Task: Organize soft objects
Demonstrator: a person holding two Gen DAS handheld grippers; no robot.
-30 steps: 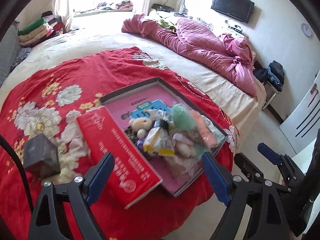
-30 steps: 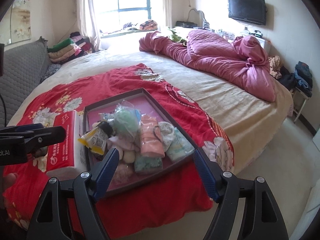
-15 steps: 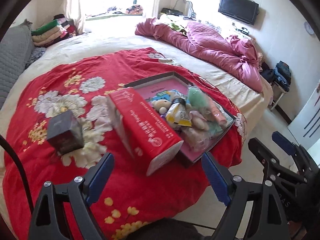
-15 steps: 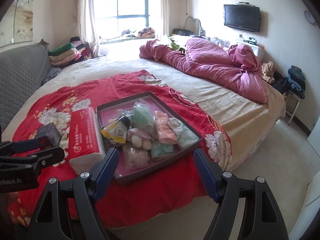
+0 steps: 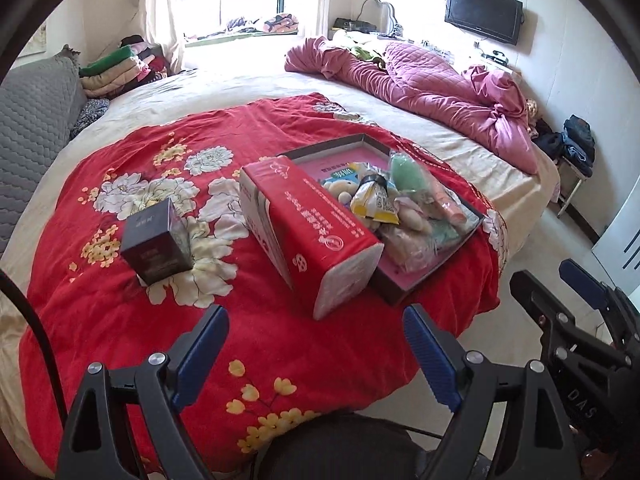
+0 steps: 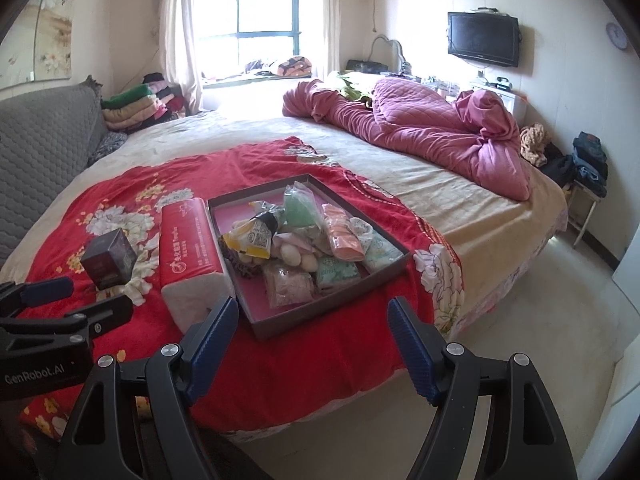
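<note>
Both grippers empty, hovering off the near edge of the bed.

I see my left gripper (image 5: 316, 354) with jaws spread wide and nothing between them, and my right gripper (image 6: 314, 346) the same. The soft packets (image 6: 308, 236) lie heaped in the dark, pink-lined tray (image 6: 320, 314) on the red floral blanket (image 6: 132, 184). A red tissue pack (image 5: 316, 232) sits against the tray's left side, and a small dark box (image 5: 156, 240) stands apart, further left.
</note>
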